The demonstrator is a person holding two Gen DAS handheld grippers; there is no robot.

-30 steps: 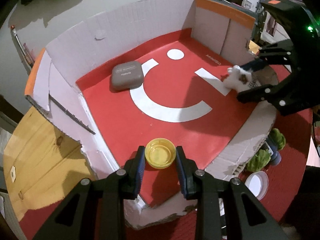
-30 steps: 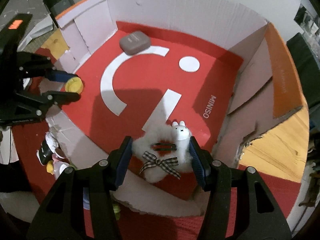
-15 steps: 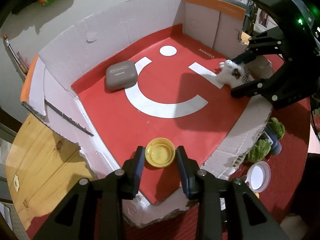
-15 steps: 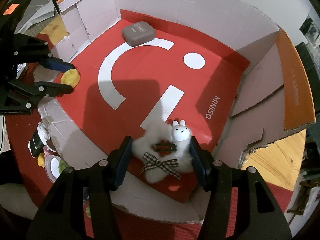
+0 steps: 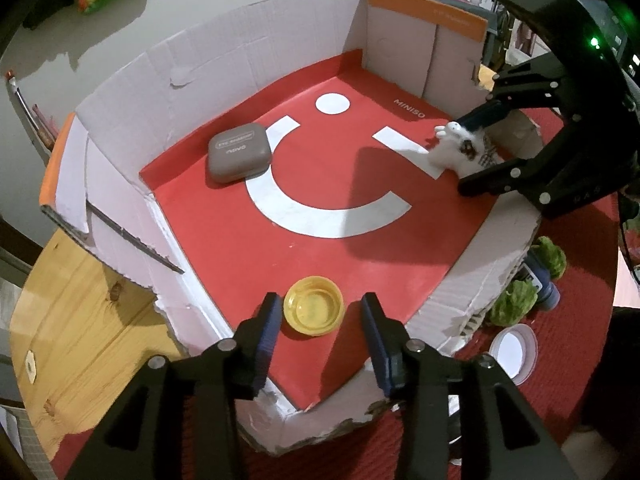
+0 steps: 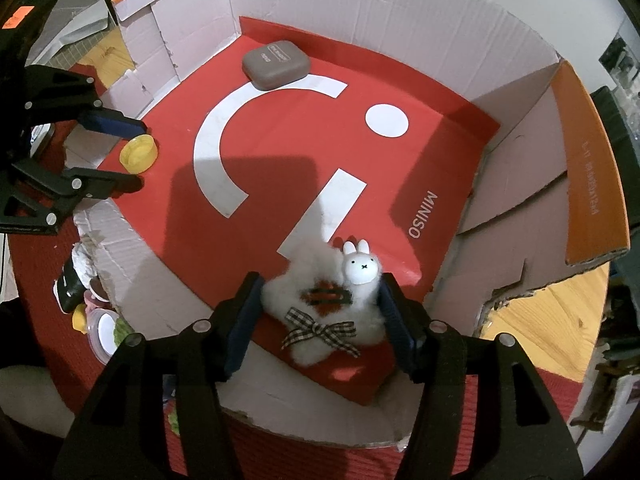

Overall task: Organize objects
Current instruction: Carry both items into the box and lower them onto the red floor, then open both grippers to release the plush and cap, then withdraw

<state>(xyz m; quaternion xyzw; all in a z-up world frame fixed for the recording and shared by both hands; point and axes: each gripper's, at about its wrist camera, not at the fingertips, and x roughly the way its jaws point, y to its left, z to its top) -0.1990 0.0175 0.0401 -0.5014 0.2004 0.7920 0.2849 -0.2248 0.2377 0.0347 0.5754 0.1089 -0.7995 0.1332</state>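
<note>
Box (image 5: 256, 56) floor mostly bare in the middle; grey case (image 5: 239, 157) sits near the far wall. Yellow cup (image 5: 314, 311) and plush (image 6: 328, 300) crowd the near edge. Tall walls block far and side entry; torn near wall is low.

The left tool (image 5: 318, 314) reaches forward and down, its two black fingers with blue pads (image 5: 267, 322) spread apart — both pads stand clear of what lies between them, with a gap on each side. Seen from the other camera, this tool (image 6: 120, 156) comes in from the left edge, one finger above the other, jaws parted.

The right tool (image 6: 320, 308) also points forward and down, its blue pads (image 6: 390, 314) drawn in against the sides of what sits between them. From the left camera it (image 5: 476, 148) enters from the right, fingers angled leftward.
</note>
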